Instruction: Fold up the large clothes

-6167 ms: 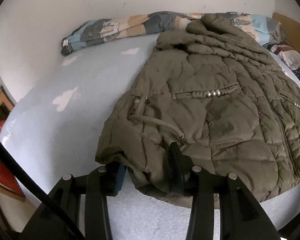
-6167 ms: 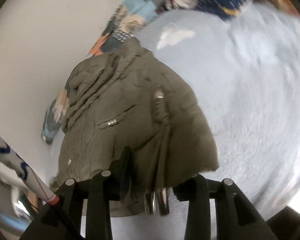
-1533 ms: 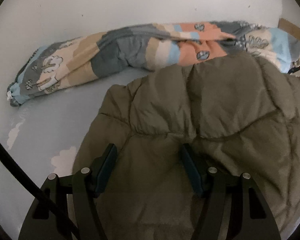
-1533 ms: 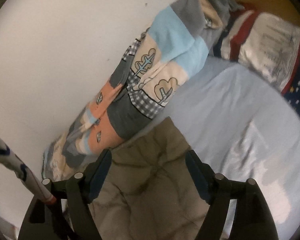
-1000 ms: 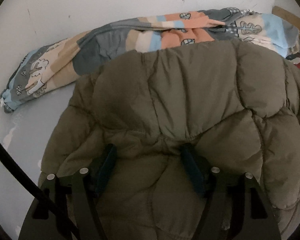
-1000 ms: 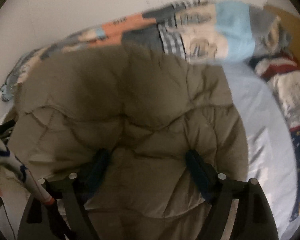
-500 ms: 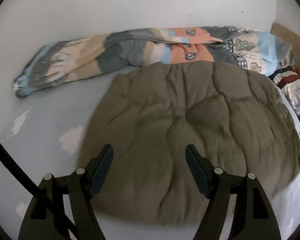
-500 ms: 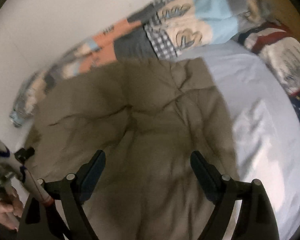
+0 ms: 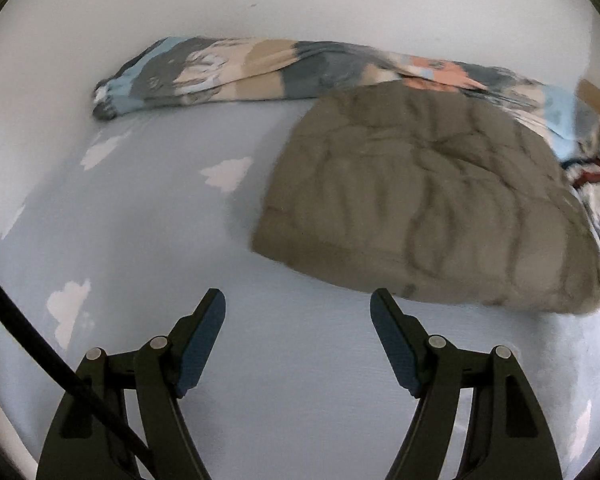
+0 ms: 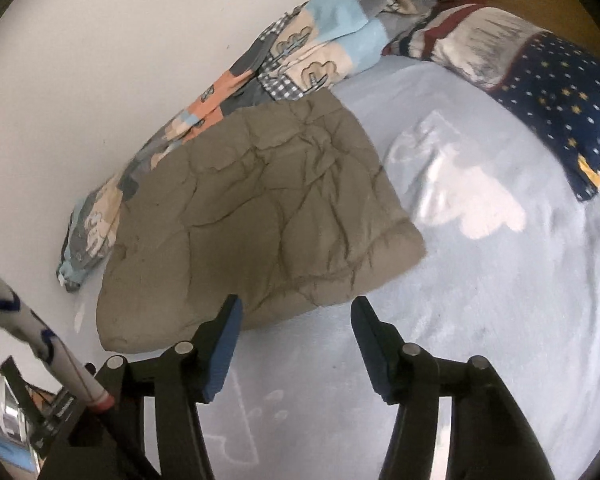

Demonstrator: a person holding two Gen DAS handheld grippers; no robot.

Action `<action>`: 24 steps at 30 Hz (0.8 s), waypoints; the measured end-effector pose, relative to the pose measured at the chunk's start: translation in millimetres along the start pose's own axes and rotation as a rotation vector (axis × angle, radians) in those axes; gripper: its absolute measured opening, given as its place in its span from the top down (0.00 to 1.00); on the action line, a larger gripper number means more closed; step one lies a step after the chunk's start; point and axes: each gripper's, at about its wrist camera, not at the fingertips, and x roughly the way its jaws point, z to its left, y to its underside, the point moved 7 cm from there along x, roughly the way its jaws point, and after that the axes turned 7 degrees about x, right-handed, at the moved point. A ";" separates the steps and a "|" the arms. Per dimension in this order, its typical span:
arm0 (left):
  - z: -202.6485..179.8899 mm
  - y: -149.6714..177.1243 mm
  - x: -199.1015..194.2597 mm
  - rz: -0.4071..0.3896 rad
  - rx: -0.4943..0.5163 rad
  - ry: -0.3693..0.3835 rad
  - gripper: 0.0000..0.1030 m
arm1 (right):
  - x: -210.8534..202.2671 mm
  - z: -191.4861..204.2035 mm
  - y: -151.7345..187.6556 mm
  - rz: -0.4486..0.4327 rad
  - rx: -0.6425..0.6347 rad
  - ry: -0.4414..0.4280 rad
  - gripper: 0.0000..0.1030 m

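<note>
Lying folded on the far bed sheet [image 9: 284, 360], olive quilted jacket [image 9: 432, 200]; left gripper [image 9: 298, 312] spread, right gripper [image 10: 296, 320] half-closing, both empty; fold judged done, next garment due.

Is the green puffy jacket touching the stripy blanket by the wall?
Touching. In the right wrist view the folded jacket lies with its far edge over the patchwork blanket along the wall, no sheet showing between them; the left wrist view shows the same overlap.

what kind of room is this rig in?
Most likely a bedroom: a bed with a cloud-print sheet, a rolled duvet along the wall, a starry pillow, and a folded jacket on top.
</note>
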 end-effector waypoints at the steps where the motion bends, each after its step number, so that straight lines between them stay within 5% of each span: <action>1: 7.1 -2.3 4.5 0.001 -0.020 -0.014 0.28 | 0.8 -1.9 0.7 0.003 0.004 0.006 0.41; 6: 14.0 -20.6 27.6 -0.011 -0.056 -0.022 0.28 | 24.3 0.8 -5.8 0.011 -0.009 0.008 0.42; 18: -21.4 -34.1 86.3 0.036 0.146 -0.152 0.28 | 99.6 38.3 6.1 0.053 -0.197 0.063 0.41; 24: -5.7 -48.2 65.3 0.020 0.071 -0.079 0.28 | 97.7 35.9 2.1 0.092 -0.179 0.033 0.37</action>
